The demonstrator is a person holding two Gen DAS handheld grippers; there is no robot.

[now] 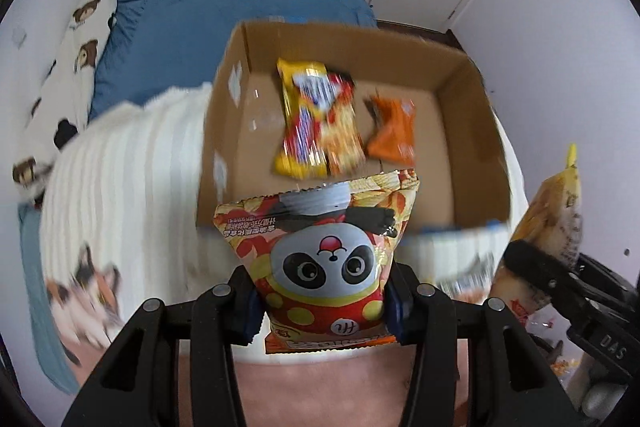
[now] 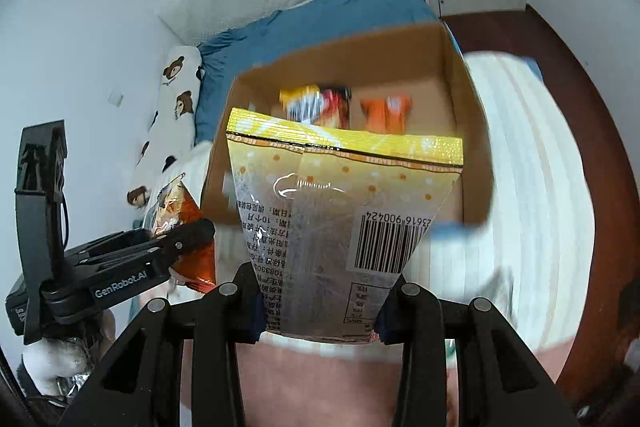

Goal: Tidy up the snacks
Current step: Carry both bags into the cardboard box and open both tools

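The left gripper (image 1: pixel 318 301) is closed tight on a panda snack bag (image 1: pixel 324 259). The bag hangs in the air just in front of the cardboard box (image 1: pixel 476 131) on the bed (image 1: pixel 120 163). Inside the box lie a yellow snack pack (image 1: pixel 304 119) and an orange snack pack (image 1: pixel 390 133). The right gripper (image 2: pixel 320 311) squeezes a yellow bag (image 2: pixel 340 211), also near the box. This looks like the carrying step. Next, each bag needs to go over the box edge, then the gripper should open to drop it in.
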